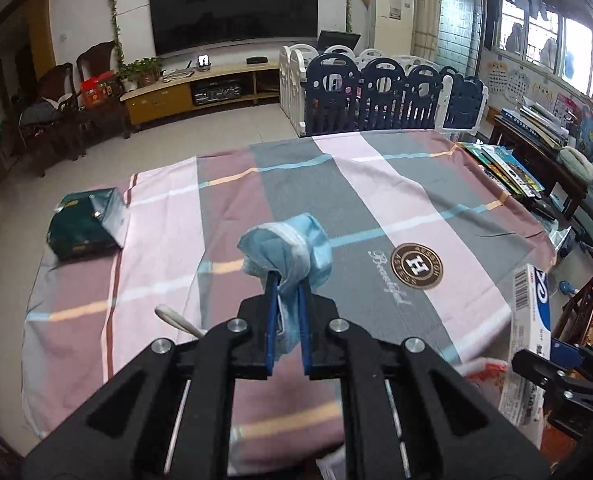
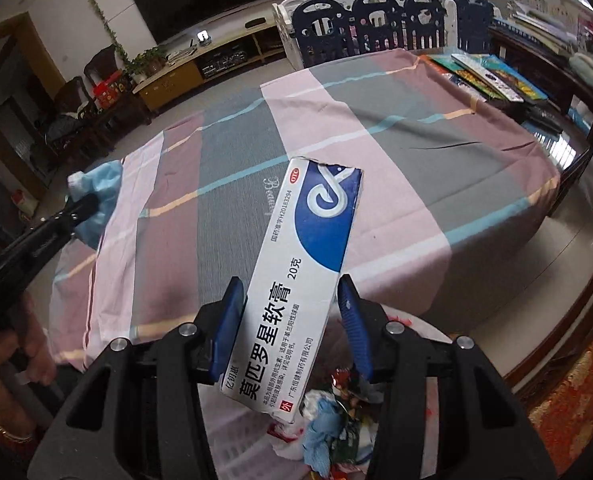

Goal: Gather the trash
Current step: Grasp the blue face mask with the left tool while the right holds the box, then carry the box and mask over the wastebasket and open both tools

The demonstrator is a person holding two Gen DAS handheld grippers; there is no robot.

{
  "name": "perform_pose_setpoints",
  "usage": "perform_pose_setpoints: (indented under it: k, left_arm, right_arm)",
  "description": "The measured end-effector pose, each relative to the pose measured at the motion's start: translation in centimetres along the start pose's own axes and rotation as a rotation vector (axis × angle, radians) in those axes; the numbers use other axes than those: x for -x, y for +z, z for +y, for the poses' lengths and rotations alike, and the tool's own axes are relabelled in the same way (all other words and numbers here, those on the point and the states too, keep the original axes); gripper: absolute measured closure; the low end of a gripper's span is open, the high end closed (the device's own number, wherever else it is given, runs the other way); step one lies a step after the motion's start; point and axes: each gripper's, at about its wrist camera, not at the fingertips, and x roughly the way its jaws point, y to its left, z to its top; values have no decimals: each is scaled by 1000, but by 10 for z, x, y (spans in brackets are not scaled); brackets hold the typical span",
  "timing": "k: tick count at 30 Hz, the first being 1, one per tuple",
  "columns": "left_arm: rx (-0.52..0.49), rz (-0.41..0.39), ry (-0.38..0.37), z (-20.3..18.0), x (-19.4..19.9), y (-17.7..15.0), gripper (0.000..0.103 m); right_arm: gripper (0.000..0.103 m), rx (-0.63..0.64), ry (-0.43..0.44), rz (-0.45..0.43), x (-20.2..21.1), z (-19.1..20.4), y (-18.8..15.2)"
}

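Note:
My left gripper (image 1: 289,280) is shut on a crumpled light-blue face mask (image 1: 286,248), held above the striped tablecloth (image 1: 376,208). The same mask (image 2: 96,196) shows at the left edge of the right wrist view. My right gripper (image 2: 291,282) is shut on a long white and blue ointment box (image 2: 296,280), its pads against the box's two long sides. Below that box is an open bin bag (image 2: 336,420) with crumpled wrappers and blue tissue in it. A dark green packet (image 1: 86,228) lies near the table's left edge, and a small white stick (image 1: 176,320) lies beside my left gripper.
Books (image 1: 504,168) are stacked along the table's far right edge. A blue and white playpen fence (image 1: 376,96) stands behind the table. A person's hand (image 2: 36,352) grips the left tool's handle. An orange patterned rug (image 2: 576,380) lies to the right.

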Motion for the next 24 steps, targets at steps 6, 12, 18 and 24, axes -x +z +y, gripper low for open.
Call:
perform_pose_setpoints:
  k: [6, 12, 18, 24]
  left_arm:
    - [-1, -20, -51, -7, 88, -43, 92]
    - [-21, -14, -112, -20, 125, -64, 92]
    - [-33, -12, -162, -37, 150, -70, 92]
    - [-87, 66, -297, -71, 144, -78, 91]
  right_arm:
    - [54, 48, -44, -23, 52, 0, -40]
    - [54, 35, -74, 7, 72, -16, -65]
    - [54, -12, -77, 3, 85, -28, -80]
    - [38, 17, -116, 64, 81, -31, -86]
